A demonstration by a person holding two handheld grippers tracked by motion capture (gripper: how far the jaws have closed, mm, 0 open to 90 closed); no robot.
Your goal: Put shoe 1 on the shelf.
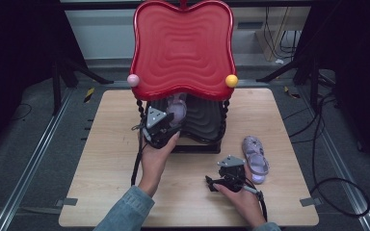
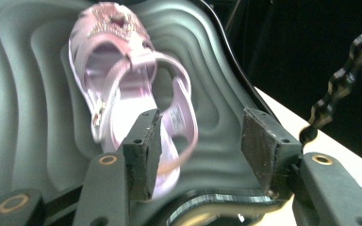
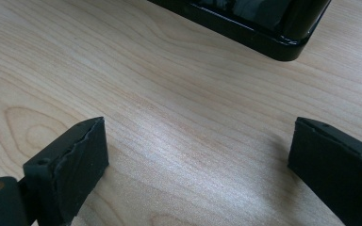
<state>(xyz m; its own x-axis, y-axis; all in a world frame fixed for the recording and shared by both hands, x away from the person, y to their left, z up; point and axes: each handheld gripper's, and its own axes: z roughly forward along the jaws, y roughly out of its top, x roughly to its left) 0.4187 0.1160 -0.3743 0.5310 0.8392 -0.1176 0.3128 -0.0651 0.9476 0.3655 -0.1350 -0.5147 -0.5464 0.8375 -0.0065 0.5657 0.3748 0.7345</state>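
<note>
A pink sandal [image 2: 122, 70] lies on the black ribbed lower tray [image 2: 33, 94] of a two-tier stand. My left gripper [image 2: 200, 136] sits at the tray's front edge, open. The sandal's heel is just beyond the left jaw, and no pad presses on it. From above, that gripper [image 1: 166, 127] reaches under the red upper tray [image 1: 183, 48] toward the sandal [image 1: 177, 108]. A second pink sandal [image 1: 255, 154] rests on the table at the right. My right gripper [image 1: 213, 183] is low over the wood beside it. Its jaws [image 3: 198, 155] stand wide open with nothing between them.
The stand's black base edge [image 3: 245, 28] lies just ahead of the right gripper. A pink ball [image 1: 133, 80] and a yellow ball [image 1: 231, 80] mark the red tray's corners, on twisted black posts [image 2: 344, 80]. The wooden table [image 1: 101, 159] has bare room left and front.
</note>
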